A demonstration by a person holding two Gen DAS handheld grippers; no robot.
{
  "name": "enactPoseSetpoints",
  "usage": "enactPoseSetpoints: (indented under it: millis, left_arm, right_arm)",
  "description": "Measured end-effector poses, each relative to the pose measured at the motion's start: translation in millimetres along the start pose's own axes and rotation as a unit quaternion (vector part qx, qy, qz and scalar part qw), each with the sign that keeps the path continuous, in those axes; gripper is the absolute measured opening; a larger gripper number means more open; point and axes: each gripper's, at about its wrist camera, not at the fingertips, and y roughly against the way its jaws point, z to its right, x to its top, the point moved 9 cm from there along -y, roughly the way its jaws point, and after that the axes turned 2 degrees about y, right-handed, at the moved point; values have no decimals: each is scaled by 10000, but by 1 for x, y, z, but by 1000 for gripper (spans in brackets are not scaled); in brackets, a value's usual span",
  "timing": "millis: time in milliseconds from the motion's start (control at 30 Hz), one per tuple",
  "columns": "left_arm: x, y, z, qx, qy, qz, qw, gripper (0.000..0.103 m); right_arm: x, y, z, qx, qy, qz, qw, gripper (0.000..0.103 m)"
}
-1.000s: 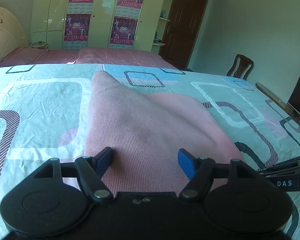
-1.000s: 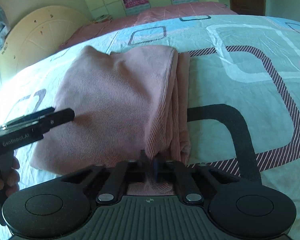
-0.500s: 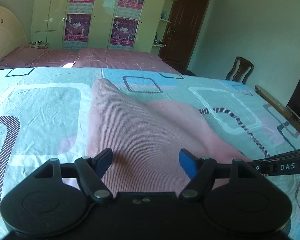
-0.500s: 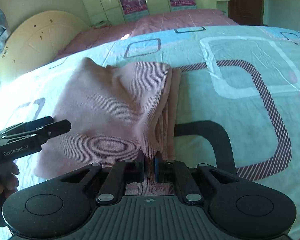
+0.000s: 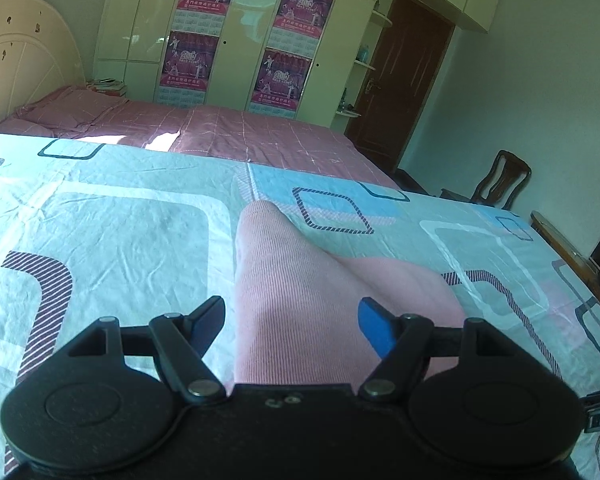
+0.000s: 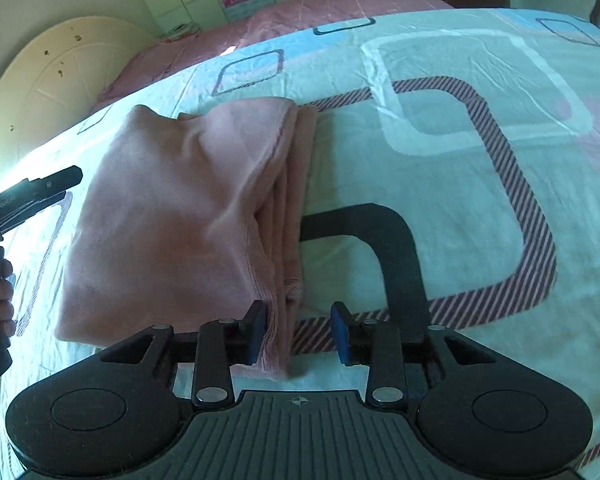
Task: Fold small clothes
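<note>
A folded pink ribbed garment (image 6: 180, 216) lies on the patterned bed sheet (image 6: 460, 128), its stacked edges facing right. My right gripper (image 6: 299, 332) is at its near right corner. Its jaws are opening; the cloth's layered edge sits between them against the left pad (image 6: 256, 330), and the right pad is clear of it. My left gripper (image 5: 293, 318) hovers open above the garment (image 5: 284, 264) near its left edge, with nothing between its pads. In the right wrist view the left gripper (image 6: 32, 196) pokes in from the left, held by a hand (image 6: 0, 296).
The sheet (image 5: 100, 240) spreads wide to the left and right of the garment. A pink bed (image 5: 220, 132), a cream headboard (image 5: 20, 68) and wardrobes stand beyond. A wooden chair (image 5: 500, 180) and a dark door are at the far right.
The right jaws went from shut on the garment's corner to apart, and the cloth dropped flat. Both grippers drew back slightly from the garment.
</note>
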Motion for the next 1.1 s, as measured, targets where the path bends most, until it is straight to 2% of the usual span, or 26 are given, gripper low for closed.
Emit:
enactPoseSetpoints:
  millis: [100, 167, 233, 367, 533, 567, 633, 667, 700, 733, 833, 867, 933, 1033, 1100]
  left_arm:
    - [2, -10, 2, -34, -46, -66, 10000, 72]
    - [2, -17, 1, -49, -12, -144, 9999, 72]
    - [4, -25, 1, -53, 36, -189, 9998, 72]
    - [7, -33, 3, -34, 1, -202, 9998, 72]
    - [8, -41, 7, -88, -111, -199, 9997, 72]
    - [8, -44, 6, -60, -124, -204, 9997, 72]
    - [8, -47, 6, -30, -148, -200, 9997, 72]
    - [8, -49, 4, -14, -145, -205, 9997, 71]
    - [8, -52, 2, 3, -127, -217, 9997, 71]
    - [8, -54, -1, 20, -77, -231, 9997, 70]
    - [9, -56, -8, 85, 111, -210, 9997, 65]
    - [10, -55, -9, 92, 142, -192, 9997, 61]
    - [10, -55, -10, 106, 149, -163, 9997, 61]
    - [3, -64, -12, 295, 12, -297, 9991, 66]
    - [0, -66, -13, 339, -12, -351, 9988, 67]
  right_arm:
    - [26, 7, -2, 34, -90, 396, 9992, 34]
    - [43, -4, -11, -201, 284, 574, 9977, 34]
    - [57, -23, -24, -172, 485, 632, 9967, 35]
    - [80, -43, -26, -396, 254, 1121, 9926, 35]
    - [110, -70, -20, -68, -109, 1114, 9937, 36]
    - [115, -82, -20, 20, -163, 946, 9954, 46]
    - [121, -98, -18, 129, -296, 778, 9964, 50]
    - [122, -103, -18, 156, -337, 768, 9964, 45]
    - [124, -103, -18, 130, -318, 841, 9959, 34]
    - [125, -101, -19, 68, -274, 900, 9955, 18]
    - [128, -89, -23, -149, -8, 1161, 9931, 7]
    - [130, -82, -25, -355, 143, 1379, 9897, 7]
    - [132, -73, -23, -635, 317, 1629, 9841, 7]
    - [126, -102, -18, -925, 506, 1267, 9863, 7]
    - [124, -112, -17, -919, 537, 1131, 9879, 7]
